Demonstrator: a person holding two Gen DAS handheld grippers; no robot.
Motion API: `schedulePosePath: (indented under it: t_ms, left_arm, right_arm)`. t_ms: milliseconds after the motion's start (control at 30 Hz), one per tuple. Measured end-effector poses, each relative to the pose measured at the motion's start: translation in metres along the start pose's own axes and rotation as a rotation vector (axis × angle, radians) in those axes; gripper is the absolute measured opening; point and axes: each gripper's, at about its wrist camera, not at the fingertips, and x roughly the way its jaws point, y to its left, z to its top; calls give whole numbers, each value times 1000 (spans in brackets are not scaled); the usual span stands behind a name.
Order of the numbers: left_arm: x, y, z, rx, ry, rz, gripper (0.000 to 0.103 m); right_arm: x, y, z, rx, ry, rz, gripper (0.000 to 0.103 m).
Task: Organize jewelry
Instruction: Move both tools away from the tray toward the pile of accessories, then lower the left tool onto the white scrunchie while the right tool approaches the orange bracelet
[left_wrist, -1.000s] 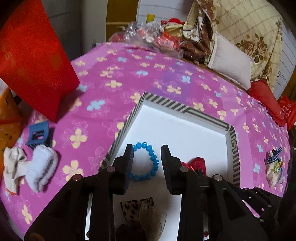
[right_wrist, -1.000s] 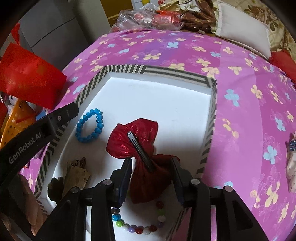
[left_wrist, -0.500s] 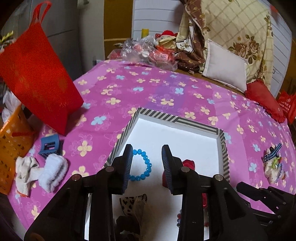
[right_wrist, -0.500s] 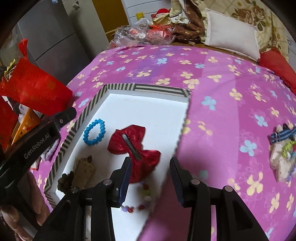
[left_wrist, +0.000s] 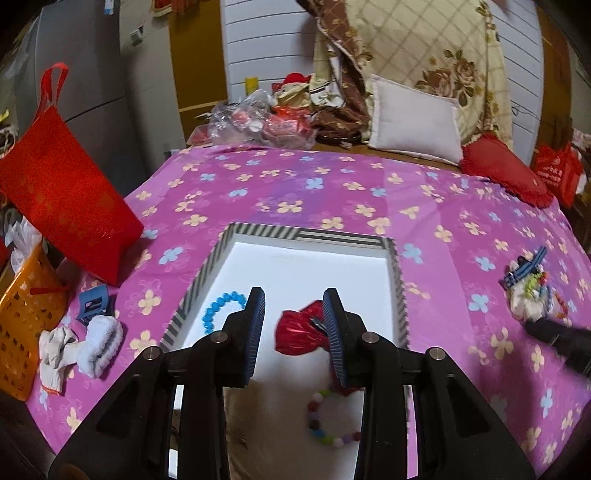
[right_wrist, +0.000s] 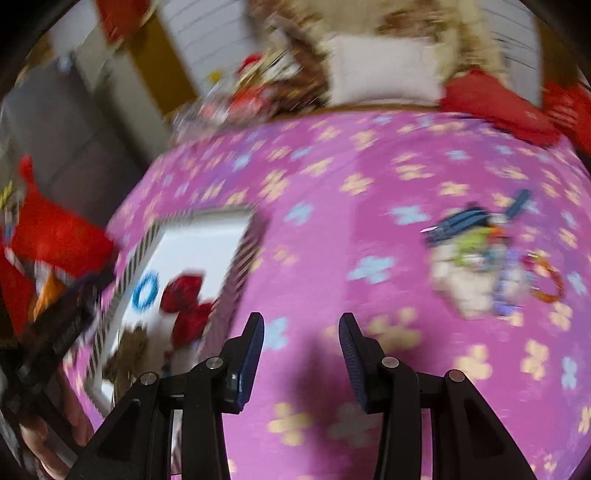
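Left gripper (left_wrist: 293, 315): sitting at lower centre of the left wrist view, fingers spread apart and gripping nothing, hovering over the white floor of the striped tray (left_wrist: 400, 291). Right gripper (right_wrist: 301, 341): at lower centre of the right wrist view, also spread wide and gripping nothing, hanging over bare cloth just right of the tray; this view is motion-blurred.

Inside the tray: blue bead bracelet (left_wrist: 218, 308) lying at the left edge beside the left finger; red bow clip (left_wrist: 299, 332) lying between the fingers toward the right one; multicolour bead bracelet (left_wrist: 325, 417) lying lower in frame, partly hidden behind the gripper body.

Outside the tray: a small pile of jewelry and hair pieces (left_wrist: 530, 295) resting on the cloth at right of frame; in the right wrist view it is showing upper right of the right gripper, well apart from the tray.

Surface: pink floral cloth (left_wrist: 295, 192) covering a bed or table; cannot tell which. Left side of frame: blue claw clip (left_wrist: 92, 304), white socks (left_wrist: 85, 343), orange basket (left_wrist: 22, 321), red bag (left_wrist: 62, 199). Top of frame: white pillow (left_wrist: 413, 118), floral quilt (left_wrist: 436, 55), red cushion (left_wrist: 502, 173).
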Motion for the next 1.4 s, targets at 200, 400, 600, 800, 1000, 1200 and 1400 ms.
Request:
schedulePosePath:
  t_ms: [200, 400, 600, 800, 1000, 1200, 1400]
  left_arm:
    - [-9, -22, -5, 6, 7, -48, 32]
    - [-18, -47, -13, 51, 13, -83, 32]
    - [-16, -79, -20, 77, 102, -168, 32]
    - [3, -146, -18, 183, 188, -208, 32]
    - [43, -221, -15, 264, 263, -276, 33]
    - [77, -280, -11, 249, 329, -412, 33]
    - [91, -296, -13, 197, 381, -459, 4]
  right_arm:
    - [-44, -83, 4, 340, -102, 158, 40]
    - [-58, -136, -3, 447, -15, 236, 40]
    - [-50, -206, -16, 419, 52, -37, 44]
    - [-32, -254, -26, 436, 44, -71, 44]
    - [-25, -255, -11, 334, 13, -46, 44]
    - [-34, -259, -4, 326, -32, -21, 44]
    - [-27, -258, -2, 311, -24, -9, 44]
